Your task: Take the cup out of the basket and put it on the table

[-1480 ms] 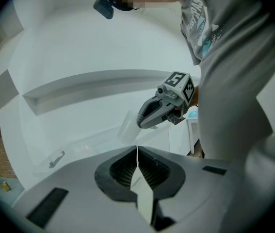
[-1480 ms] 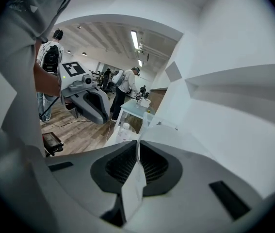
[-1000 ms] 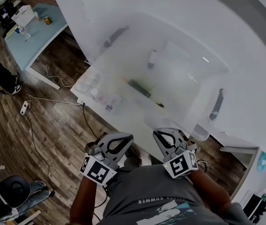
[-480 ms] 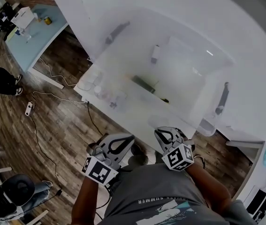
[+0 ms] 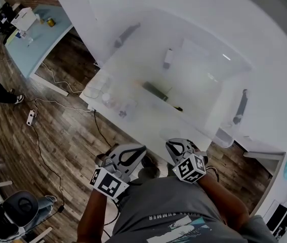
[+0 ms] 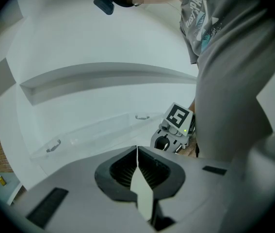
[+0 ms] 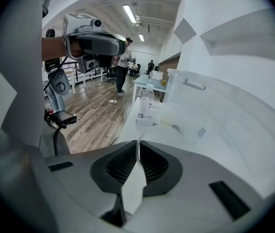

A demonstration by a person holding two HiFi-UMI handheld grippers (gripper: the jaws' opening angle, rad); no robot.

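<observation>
Left gripper view: our left gripper [image 6: 137, 152] has its jaws together on nothing. The right gripper [image 7: 137, 147] is likewise closed and empty. We hold both near the body. Farther out, a large clear plastic basket [image 5: 228, 92] stands on the white table [image 5: 153, 128]. A small clear round vessel [image 5: 223, 137], possibly the cup, sits by its near right corner. If so, placing looks done; unconfirmed.

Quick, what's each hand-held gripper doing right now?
Left hand-held gripper: closed, empty.
Right hand-held gripper: closed on the clear cup, by its wall.
</observation>
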